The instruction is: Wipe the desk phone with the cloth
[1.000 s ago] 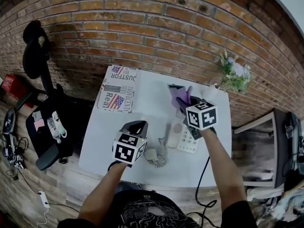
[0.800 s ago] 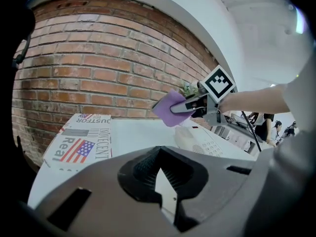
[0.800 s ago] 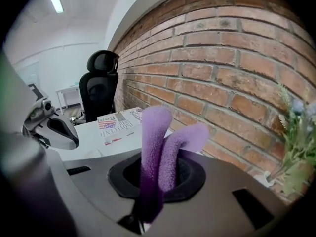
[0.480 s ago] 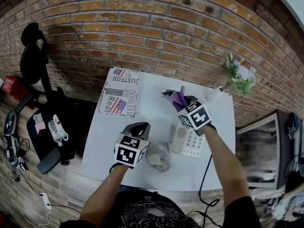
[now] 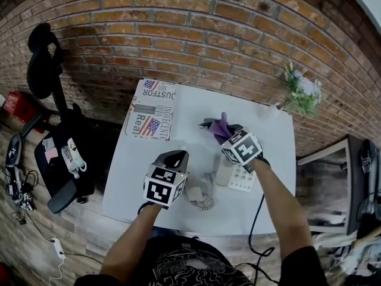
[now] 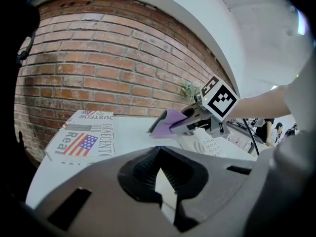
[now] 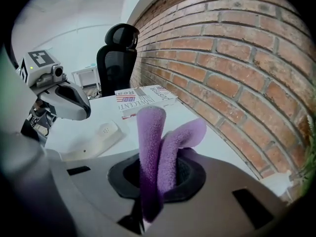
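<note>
Clamping the purple cloth, the right gripper has its jaws closed on the bunched fabric, and two plush folds stand out ahead of them. In the head view this gripper hangs over the far end of the off-white desk phone, with the cloth reaching past that end toward the brick wall. The phone lies on the white table, its handset along its left side and its coiled cord trailing from its near-left corner. Left of the phone, just beside the cord, the left gripper hovers with its jaws a narrow slit apart, only the table showing between the ribbed pads. Farther left of the phone lies a flag-printed newspaper. A small bunch of flowers stands beyond the phone to its right. A black office chair sits well left of the phone, off the table.
</note>
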A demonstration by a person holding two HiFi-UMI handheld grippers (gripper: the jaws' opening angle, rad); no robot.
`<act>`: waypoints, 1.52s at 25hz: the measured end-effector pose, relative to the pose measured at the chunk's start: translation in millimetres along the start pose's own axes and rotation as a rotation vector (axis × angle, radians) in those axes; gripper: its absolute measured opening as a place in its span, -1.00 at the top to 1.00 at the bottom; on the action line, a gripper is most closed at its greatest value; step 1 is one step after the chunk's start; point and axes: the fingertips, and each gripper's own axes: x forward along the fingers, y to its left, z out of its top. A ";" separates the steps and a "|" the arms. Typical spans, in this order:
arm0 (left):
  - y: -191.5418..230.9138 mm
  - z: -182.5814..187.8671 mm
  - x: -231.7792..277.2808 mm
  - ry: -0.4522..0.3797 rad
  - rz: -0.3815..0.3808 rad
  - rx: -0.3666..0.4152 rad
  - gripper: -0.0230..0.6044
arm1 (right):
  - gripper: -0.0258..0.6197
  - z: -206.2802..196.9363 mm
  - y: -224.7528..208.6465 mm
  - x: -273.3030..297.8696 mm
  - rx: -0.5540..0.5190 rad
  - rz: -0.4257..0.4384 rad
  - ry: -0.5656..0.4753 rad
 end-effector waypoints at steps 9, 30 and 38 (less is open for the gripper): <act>-10.9 -0.8 -12.7 -0.008 0.012 0.003 0.91 | 0.78 -10.7 26.9 -5.9 0.014 0.039 -0.006; -53.4 -15.8 -52.3 -0.025 0.060 0.008 0.91 | 0.78 -46.5 103.1 -29.9 0.072 0.132 -0.049; -73.4 -21.6 -68.1 -0.030 0.078 0.012 0.91 | 0.77 -59.2 129.0 -43.6 0.184 0.156 -0.110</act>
